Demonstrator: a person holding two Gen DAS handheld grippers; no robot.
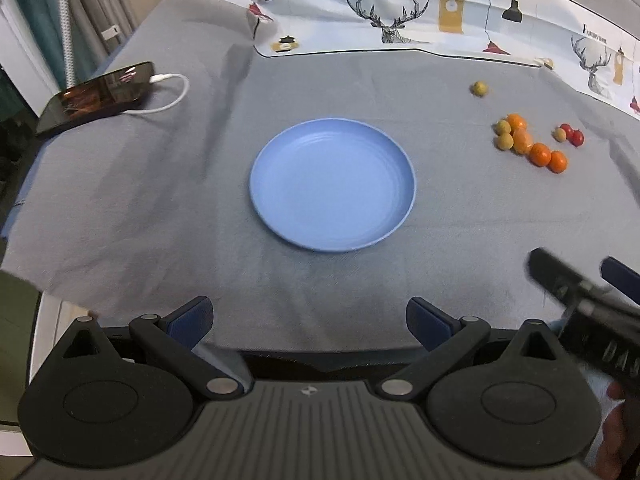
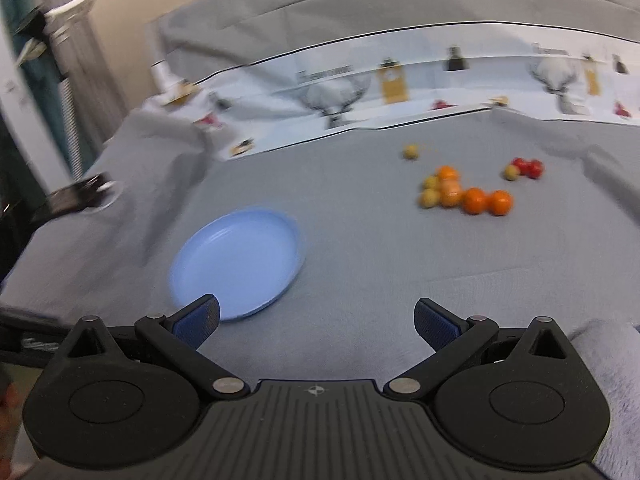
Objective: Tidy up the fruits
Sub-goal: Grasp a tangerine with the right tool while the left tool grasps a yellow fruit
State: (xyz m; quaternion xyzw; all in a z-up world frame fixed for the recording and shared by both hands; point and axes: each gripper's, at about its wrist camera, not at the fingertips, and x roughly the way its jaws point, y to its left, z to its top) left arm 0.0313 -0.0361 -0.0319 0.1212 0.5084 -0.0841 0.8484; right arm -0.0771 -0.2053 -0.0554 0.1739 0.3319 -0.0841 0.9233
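An empty blue plate (image 1: 332, 184) sits mid-table on the grey cloth; it also shows in the right wrist view (image 2: 240, 260). A cluster of small oranges (image 1: 540, 154) (image 2: 476, 200), yellow-green fruits (image 1: 505, 142) (image 2: 429, 198) and red cherry tomatoes (image 1: 573, 134) (image 2: 528, 167) lies to the plate's right. One yellow-green fruit (image 1: 479, 88) (image 2: 411, 151) lies apart, farther back. My left gripper (image 1: 310, 320) is open and empty, near the table's front edge before the plate. My right gripper (image 2: 317, 322) is open and empty, right of the plate; it shows at the left view's lower right (image 1: 576, 280).
A black phone (image 1: 96, 98) with a white cable (image 1: 172, 94) lies at the table's left edge. A white printed cloth (image 1: 440, 12) (image 2: 400, 88) runs along the back. Curtains hang at the far left.
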